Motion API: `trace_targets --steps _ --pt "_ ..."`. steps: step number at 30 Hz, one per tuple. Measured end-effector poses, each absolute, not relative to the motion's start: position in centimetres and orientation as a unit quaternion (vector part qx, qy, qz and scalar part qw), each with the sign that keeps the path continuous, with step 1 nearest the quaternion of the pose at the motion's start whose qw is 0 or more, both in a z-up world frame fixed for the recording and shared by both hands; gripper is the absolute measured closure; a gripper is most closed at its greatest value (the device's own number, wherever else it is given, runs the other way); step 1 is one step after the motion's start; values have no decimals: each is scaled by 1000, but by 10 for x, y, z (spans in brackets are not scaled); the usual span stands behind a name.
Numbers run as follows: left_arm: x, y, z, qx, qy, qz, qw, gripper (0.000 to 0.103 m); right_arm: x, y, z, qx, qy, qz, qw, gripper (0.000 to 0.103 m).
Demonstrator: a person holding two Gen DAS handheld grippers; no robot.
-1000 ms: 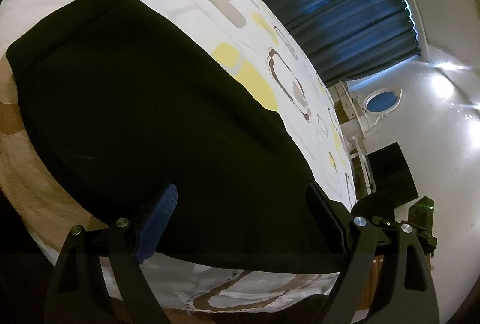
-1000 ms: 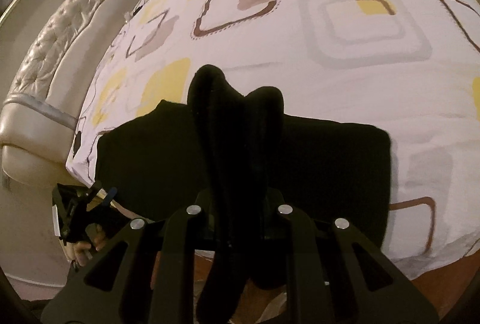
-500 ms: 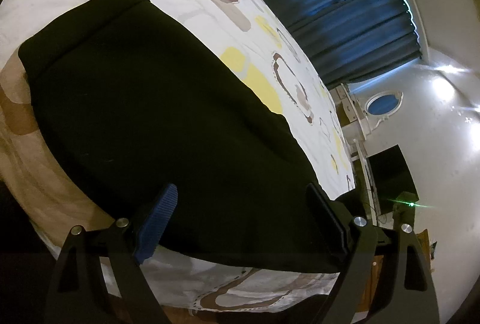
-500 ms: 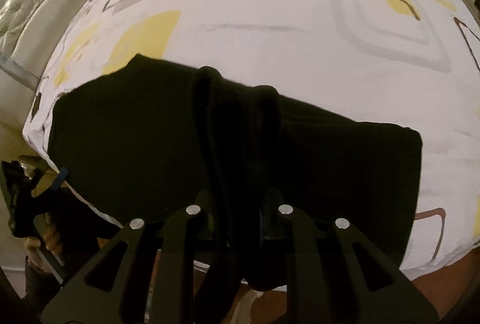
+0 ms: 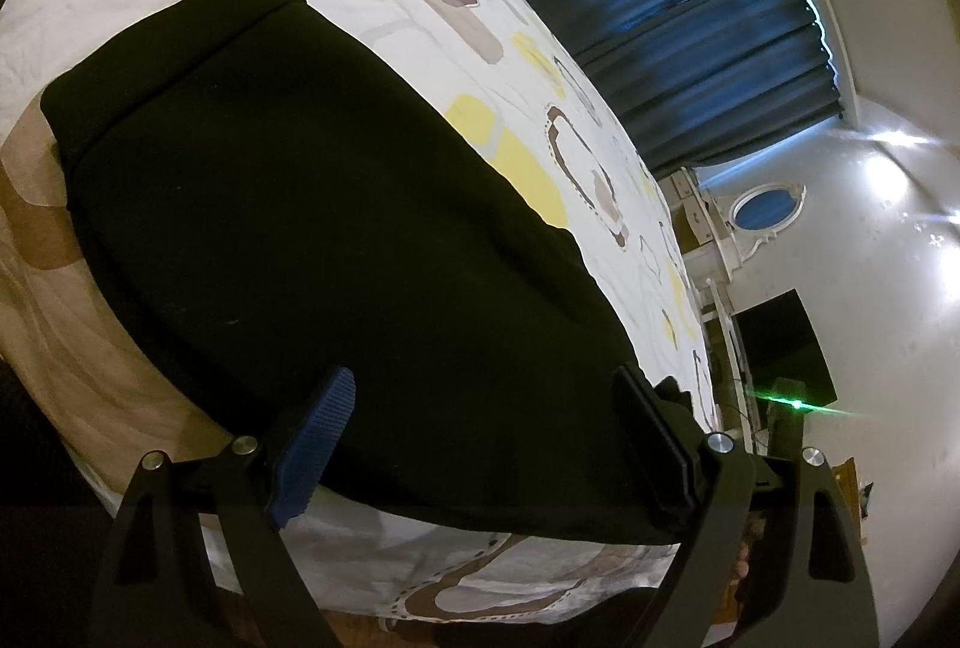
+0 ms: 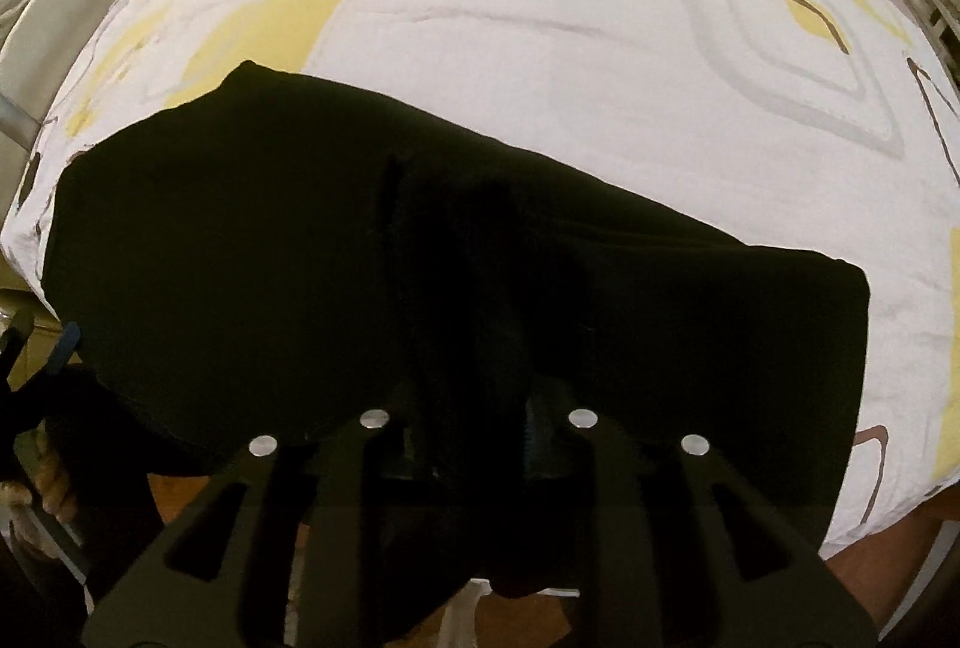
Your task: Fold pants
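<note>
Black pants (image 5: 312,228) folded flat near the edge of a bed (image 6: 540,66) with patterned white cover. Right gripper (image 6: 474,324) pointing steeply down, jaws opening, bunched fabric between them. Left gripper (image 5: 486,426) spread wide above the pants, grasping nothing.

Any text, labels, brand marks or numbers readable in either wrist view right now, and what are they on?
None: no readable text in either view.
The black pants show no tag or print.
The bedspread carries only yellow, brown and grey shapes, no letters.
The dark screen by the wall is blank.
Items on the far shelves are too small to tell whether they bear writing.
</note>
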State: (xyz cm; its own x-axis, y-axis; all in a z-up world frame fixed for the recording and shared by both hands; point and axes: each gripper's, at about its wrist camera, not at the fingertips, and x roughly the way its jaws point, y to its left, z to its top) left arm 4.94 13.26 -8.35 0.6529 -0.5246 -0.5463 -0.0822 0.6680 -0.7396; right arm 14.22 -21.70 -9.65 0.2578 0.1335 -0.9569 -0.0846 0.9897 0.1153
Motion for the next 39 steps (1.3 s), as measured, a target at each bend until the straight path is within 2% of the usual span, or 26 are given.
trace_targets --steps 8,21,26,33,39 --pt "50 133 -83 -384 394 -134 824 17 143 -213 -99 22 605 65 793 71" --pt "48 136 -85 -386 394 -135 823 17 144 -205 -100 27 602 74 794 48" --pt "47 136 -85 -386 394 -135 823 17 141 -208 -100 56 597 84 796 32" --pt "47 137 -86 -386 394 -135 823 17 135 -207 -101 65 592 87 799 17" --pt "47 137 -86 -386 395 -136 823 17 133 -209 -99 91 582 84 804 15"
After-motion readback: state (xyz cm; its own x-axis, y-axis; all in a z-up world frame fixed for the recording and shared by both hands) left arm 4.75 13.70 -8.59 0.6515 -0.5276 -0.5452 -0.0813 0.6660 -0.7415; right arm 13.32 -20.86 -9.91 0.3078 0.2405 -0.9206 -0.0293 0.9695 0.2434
